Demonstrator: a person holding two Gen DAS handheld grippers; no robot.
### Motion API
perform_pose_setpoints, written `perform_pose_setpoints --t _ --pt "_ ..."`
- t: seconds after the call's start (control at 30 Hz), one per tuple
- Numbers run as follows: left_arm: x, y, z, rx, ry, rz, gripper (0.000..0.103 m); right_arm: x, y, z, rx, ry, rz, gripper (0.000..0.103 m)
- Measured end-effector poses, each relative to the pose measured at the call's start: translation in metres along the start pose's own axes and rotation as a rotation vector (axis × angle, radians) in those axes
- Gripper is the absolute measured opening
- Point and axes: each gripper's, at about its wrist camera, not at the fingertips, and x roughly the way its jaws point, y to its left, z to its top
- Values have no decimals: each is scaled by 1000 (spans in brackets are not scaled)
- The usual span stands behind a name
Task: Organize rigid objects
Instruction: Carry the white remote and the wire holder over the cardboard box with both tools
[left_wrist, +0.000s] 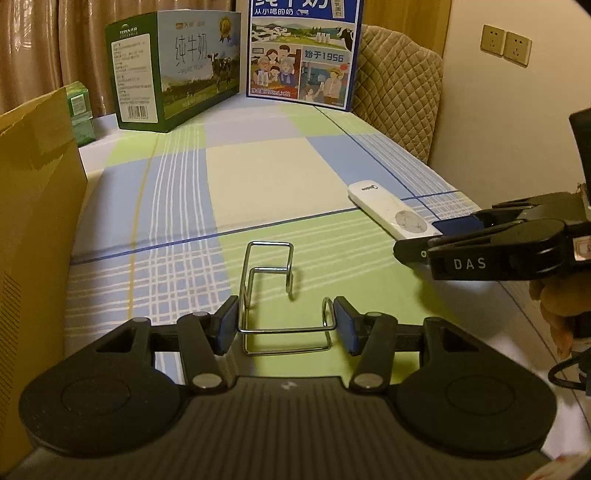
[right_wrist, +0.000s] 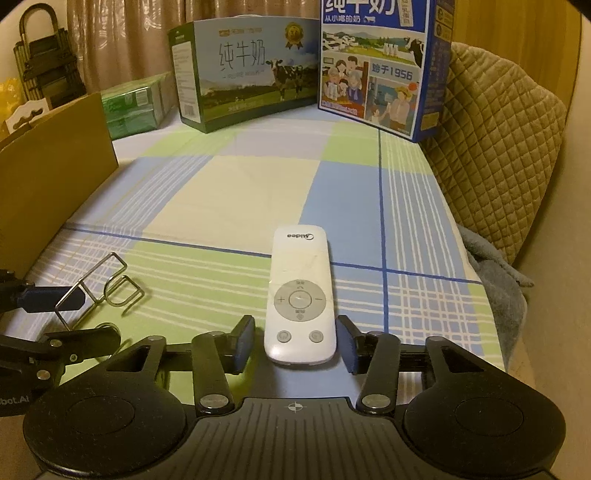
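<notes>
Both grippers sit low on the checked cloth (right_wrist: 258, 177), spread, each straddling an object without clamping. Left gripper (left_wrist: 286, 325) brackets the wire hook (left_wrist: 269, 291), lying near-centre; right gripper (right_wrist: 295, 341) brackets the white remote (right_wrist: 300, 295), to its right. Grasping seems in hand; next, squeeze squarely, then lift toward the cardboard box (left_wrist: 37, 221) at left.

Wire hook (left_wrist: 267, 295), white remote (right_wrist: 300, 298) flat on cloth.

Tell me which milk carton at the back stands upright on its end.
The blue milk carton, on the right beside the quilted cushion. It stands tall on its end, while the green milk carton to its left lies long side down.
</notes>
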Motion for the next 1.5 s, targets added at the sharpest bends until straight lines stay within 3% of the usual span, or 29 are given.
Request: perform_pose_setpoints --t 0.67,1.07,1.1,1.17,1.33,1.5 --pt "5 5 -4 1 -14 22 49 4 -3 2 30 -19 -5 50" --pt "-9 -6 -4 -2 -15 18 49 19 1 10 34 -54 -77 50" --pt "-9 -6 -4 -6 -16 16 49 20 1 10 33 -53 -74 50" --pt "-12 -6 -3 -10 -18 13 49 20 1 12 35 -46 -63 38" --pt "-25 -7 -1 -15 -26 6 49 11 1 12 77 -16 -37 37" --pt "-49 -13 -2 -3 -40 -5 49 -20 10 8 131 -47 -35 37"
